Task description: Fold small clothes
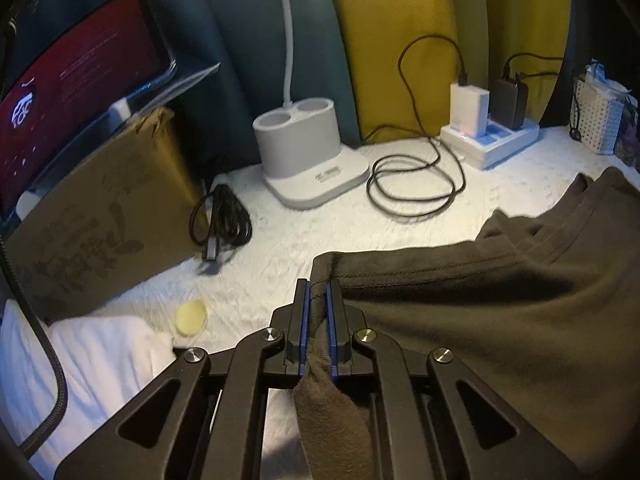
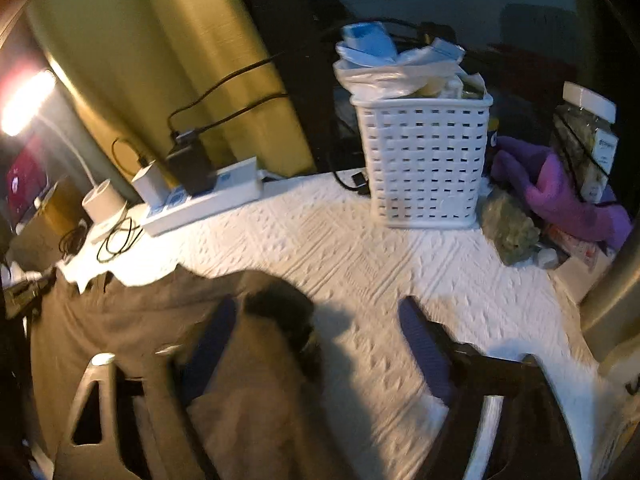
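Far left: cardboard box [image 1: 100,216] w/ a tablet [image 1: 76,76] on top, cable bundle [image 1: 222,216] beside it. Left tongs [image 1: 318,320] are pressed together, pinching a bunched edge of the brown garment [image 1: 500,320], which spreads right from there across the white table [image 1: 280,240], long axis approx. left-right. Right tongs [image 2: 316,356] are spread, the cloth's right end under the left finger [image 2: 212,344]; blur hides whether it touches, prob. not gripping. Open table lies beyond and right of the cloth up to the white basket [image 2: 424,168] and power strip [image 2: 208,196], so there's room to fold far-side.
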A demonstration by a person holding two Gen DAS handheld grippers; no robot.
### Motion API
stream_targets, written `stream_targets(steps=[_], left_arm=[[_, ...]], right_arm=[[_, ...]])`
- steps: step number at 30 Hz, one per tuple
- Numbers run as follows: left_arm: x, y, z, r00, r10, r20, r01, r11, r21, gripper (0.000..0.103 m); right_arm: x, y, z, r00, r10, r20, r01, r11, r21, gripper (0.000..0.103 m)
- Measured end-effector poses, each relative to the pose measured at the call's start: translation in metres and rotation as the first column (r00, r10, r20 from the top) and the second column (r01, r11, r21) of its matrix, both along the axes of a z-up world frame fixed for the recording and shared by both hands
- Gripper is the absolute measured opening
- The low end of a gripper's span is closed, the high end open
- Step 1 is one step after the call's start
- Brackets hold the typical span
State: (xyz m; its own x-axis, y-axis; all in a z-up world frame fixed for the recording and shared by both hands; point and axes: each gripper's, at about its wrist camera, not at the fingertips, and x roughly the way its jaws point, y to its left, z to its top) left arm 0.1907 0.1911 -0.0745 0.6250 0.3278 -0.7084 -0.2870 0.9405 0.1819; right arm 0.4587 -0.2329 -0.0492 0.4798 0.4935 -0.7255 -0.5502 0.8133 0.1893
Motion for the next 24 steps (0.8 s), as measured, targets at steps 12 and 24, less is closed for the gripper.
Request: stream_targets(steps=[12, 24], left_arm=[[-0.021, 0.012, -0.009, 0.998, 0.055, 0.004, -0.054, 0.988, -0.145, 0.011], [-0.016, 0.008, -0.009, 0.999, 0.036, -0.001, -0.035, 0.987, -0.157, 0.011]], right_arm=[[0.008, 0.038, -0.035, 0.984, 0.134, -0.114, -0.135, 0.991, 0.001, 0.031], [0.014, 0.031, 0.012, 0.991, 0.104, 0.079, -0.094, 0.988, -0.122, 0.006]])
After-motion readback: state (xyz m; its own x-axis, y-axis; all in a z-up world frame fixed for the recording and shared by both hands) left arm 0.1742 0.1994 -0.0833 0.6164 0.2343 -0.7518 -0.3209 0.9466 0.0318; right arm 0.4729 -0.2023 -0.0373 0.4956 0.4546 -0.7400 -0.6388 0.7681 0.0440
